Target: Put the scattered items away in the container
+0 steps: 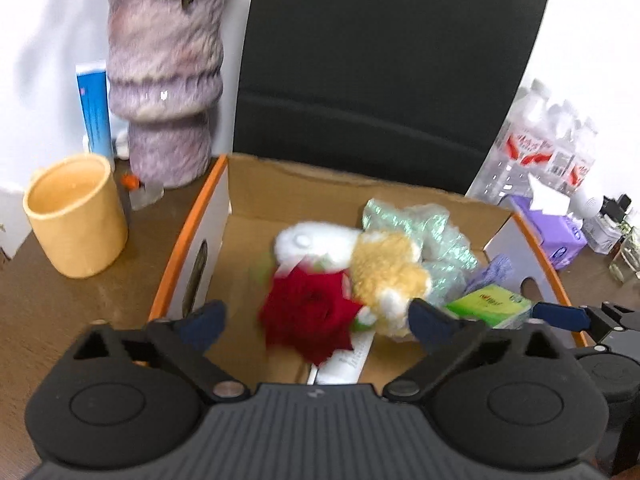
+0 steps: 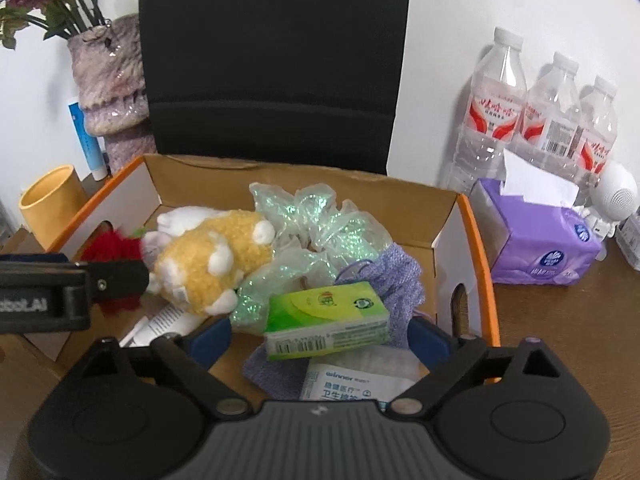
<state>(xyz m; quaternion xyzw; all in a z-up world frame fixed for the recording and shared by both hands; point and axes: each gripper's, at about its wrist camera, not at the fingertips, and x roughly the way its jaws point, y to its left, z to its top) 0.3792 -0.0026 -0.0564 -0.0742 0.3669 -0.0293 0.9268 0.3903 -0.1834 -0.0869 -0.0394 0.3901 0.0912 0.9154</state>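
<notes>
An orange-rimmed cardboard box sits on the brown table. My left gripper is open over its near edge. A blurred red rose lies loose between the fingers, no pad pressing on it. Beside the rose are a yellow-white plush toy and shiny greenish wrap. My right gripper is open too. A green tissue pack rests between its fingers with gaps on both sides, lying on a purple knitted pouch and a white sachet.
A yellow cup, a mottled purple vase and a blue tube stand left of the box. A black chair back rises behind it. Right of the box are a purple tissue box and water bottles.
</notes>
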